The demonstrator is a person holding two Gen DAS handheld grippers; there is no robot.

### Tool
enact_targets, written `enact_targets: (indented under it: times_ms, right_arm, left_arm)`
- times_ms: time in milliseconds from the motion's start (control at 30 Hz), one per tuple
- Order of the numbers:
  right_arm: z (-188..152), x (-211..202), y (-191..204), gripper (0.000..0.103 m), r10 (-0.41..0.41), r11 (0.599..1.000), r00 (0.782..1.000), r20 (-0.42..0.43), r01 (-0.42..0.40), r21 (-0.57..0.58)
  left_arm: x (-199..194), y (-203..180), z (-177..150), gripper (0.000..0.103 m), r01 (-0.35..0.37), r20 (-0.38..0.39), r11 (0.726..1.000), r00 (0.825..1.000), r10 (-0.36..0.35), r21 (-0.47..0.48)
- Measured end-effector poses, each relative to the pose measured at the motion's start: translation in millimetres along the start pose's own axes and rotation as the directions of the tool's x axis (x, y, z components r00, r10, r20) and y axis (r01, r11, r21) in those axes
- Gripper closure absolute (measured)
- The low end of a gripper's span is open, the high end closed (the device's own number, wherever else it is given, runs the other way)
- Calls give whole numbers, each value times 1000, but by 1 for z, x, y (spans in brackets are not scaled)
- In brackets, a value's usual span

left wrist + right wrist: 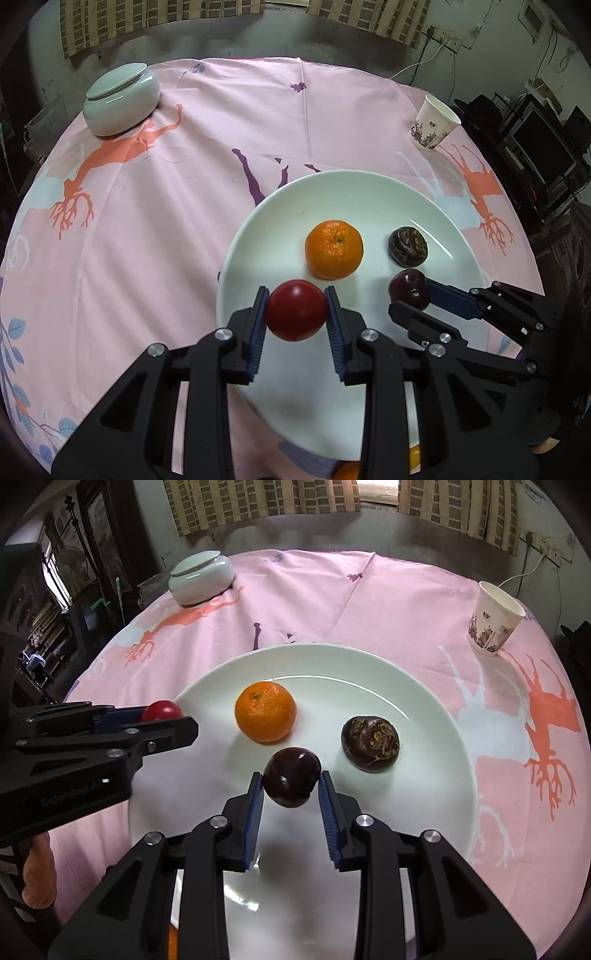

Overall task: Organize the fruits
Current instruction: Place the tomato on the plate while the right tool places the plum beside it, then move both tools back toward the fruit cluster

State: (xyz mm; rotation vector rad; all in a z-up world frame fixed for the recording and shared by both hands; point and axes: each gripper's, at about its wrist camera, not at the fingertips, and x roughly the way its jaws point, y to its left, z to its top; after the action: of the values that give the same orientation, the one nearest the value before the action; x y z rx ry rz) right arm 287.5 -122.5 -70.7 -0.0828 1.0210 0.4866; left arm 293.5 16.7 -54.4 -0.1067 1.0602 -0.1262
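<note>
Squarely between left gripper (296,309) pads: red fruit (296,309).

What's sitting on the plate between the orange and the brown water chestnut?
Nothing: bare white plate separates the orange from the brown water chestnut. The right wrist view shows it best; the dark plum hangs nearer, in the right tool.

Both grippers holding fruit over white plate (258,236)

Left gripper (296,308) clamps red round fruit (296,310) at plate's near edge; right gripper (410,295), entering from right, grips dark plum (408,286). Orange (333,248) and brown wrinkled fruit (407,246) sit on plate. Lidded bowl (122,99) far left, paper cup (434,123) far right on pink cloth (147,221).
</note>
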Motion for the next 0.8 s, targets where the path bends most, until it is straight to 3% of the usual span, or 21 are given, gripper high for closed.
enact_targets:
  times_ms: [200,233,300,333,367,400,467,533,633,700,800]
  right_arm:
    - [13,19,-8,71,-6,1000,1000,-21,6,23]
    - [14,20,-7,71,-8,1000,1000,-26,8,16]
    - [15,18,-6,71,-24,1000,1000,-20,24,-1]
    - [14,15,-4,70,-28,1000,1000,-12,28,-13]
    - [14,10,-2,57,-30,999,1000,-1,29,-29]
    - [12,3,0,31,-44,998,999,22,45,-36]
    - [12,-14,4,19,-87,994,991,106,93,-55]
    - [12,-32,7,18,-109,991,984,139,119,-63]
    - [5,-62,8,15,-93,994,982,162,102,-46]
    - [-8,-82,7,8,-129,990,978,163,137,-38]
    - [-42,-107,5,7,-181,982,972,151,186,-20]
  left_arm:
    - [18,-1,14,69,-4,-18,1000,1000,4,14]
    - [18,-1,16,65,-3,-15,1000,1000,3,14]
    - [12,-1,18,35,7,4,1000,1000,-7,11]
    - [5,0,19,31,11,27,1000,1000,-11,6]
    - [-2,1,19,28,13,45,1000,999,-13,2]
    - [-9,2,20,27,16,56,1000,998,-16,-1]
    - [-26,4,19,26,39,73,999,997,-38,-16]
    - [-47,6,12,26,66,94,997,994,-63,-29]
    - [-85,7,-12,17,63,149,998,987,-60,-14]
    - [-111,6,-37,13,54,193,999,980,-54,10]
    - [-138,7,-78,5,51,248,998,967,-57,30]
